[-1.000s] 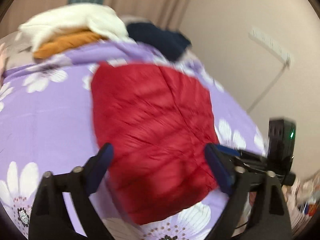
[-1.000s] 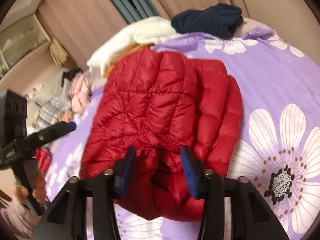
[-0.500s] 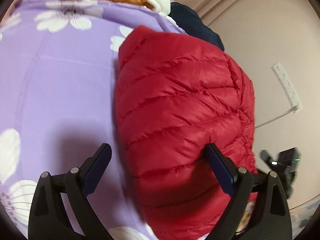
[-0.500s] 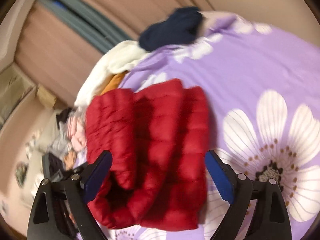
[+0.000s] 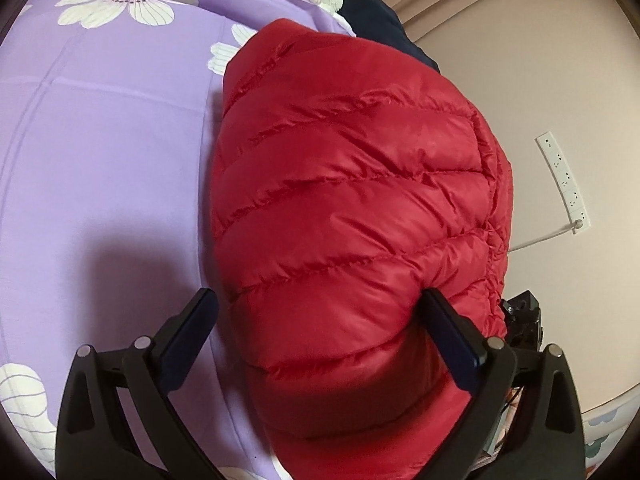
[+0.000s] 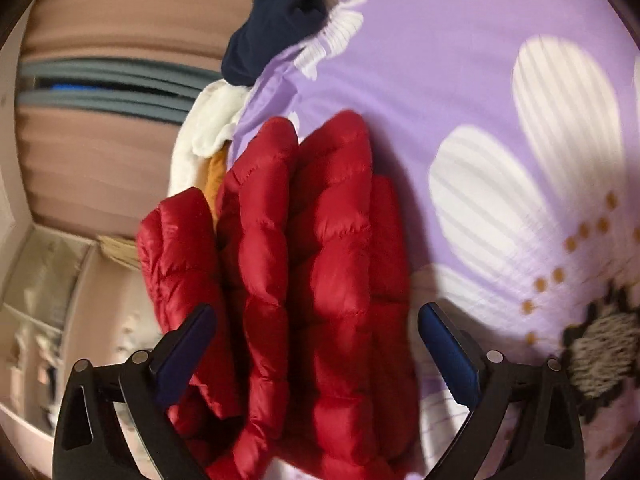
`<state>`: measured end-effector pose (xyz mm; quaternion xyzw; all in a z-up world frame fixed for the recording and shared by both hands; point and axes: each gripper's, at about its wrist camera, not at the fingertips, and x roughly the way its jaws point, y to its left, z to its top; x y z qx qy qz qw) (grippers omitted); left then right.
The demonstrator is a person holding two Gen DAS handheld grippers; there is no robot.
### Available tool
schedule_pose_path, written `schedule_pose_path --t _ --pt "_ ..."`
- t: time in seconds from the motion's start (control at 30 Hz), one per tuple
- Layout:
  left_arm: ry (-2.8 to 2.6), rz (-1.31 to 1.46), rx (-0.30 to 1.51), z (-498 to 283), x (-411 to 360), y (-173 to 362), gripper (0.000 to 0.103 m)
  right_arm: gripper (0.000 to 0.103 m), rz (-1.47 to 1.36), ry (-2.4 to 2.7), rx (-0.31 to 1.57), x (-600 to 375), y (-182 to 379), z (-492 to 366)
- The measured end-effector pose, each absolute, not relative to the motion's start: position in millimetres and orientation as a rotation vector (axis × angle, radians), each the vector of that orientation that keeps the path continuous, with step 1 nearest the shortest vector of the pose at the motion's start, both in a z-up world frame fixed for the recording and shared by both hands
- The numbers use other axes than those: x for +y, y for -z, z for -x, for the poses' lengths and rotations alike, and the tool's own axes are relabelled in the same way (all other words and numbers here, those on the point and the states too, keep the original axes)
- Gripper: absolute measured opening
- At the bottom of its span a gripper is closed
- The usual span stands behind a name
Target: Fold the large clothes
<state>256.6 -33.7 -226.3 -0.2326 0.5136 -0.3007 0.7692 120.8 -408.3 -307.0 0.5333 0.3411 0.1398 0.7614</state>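
— Where's the red puffer jacket now?

— Folded into a thick bundle on the bed, lying toward the edge nearest the wall, with the purple flowered sheet bare beside it. Both grippers are spread wide and straddle it: the left gripper over the smooth quilted back, the right gripper over the stacked layers. Neither is clamped on anything.

— So how should they finish this fold?

— I'd press the puffy layers flat first, then pinch all of them together, or the slick fabric will likely spring open.

— Do the two cameras differ much?

— Yes. The left wrist view shows only one rounded surface, plus a power strip on the wall. The right wrist view, rather blurred, shows the separate folds edge-on, and the navy garment and white fleece at the bed's far edge.
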Motion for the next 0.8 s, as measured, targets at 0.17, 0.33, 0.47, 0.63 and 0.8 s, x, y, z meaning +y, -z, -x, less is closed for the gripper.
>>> schedule_pose_path --t 0.17,0.33,0.47,0.63,0.8 --pt "0.667 0.515 1.128 -258 -38 231 0.103 0.102 -1.238 -0.38 0.696 -404 305 -121" --pt "0.667 0.484 1.135 -263 -50 234 0.103 0.102 -1.225 -0.39 0.715 -397 300 -123" --pt "0.669 0.474 1.151 -268 -57 236 0.103 0.102 -1.144 -0.367 0.776 -387 297 -132" --pt "0.668 0.469 1.179 -271 -61 241 0.103 0.102 -1.088 -0.323 0.88 -380 307 -148" --pt "0.653 0.412 1.153 -264 -67 235 0.1 0.092 -1.056 -0.328 0.85 -380 304 -142"
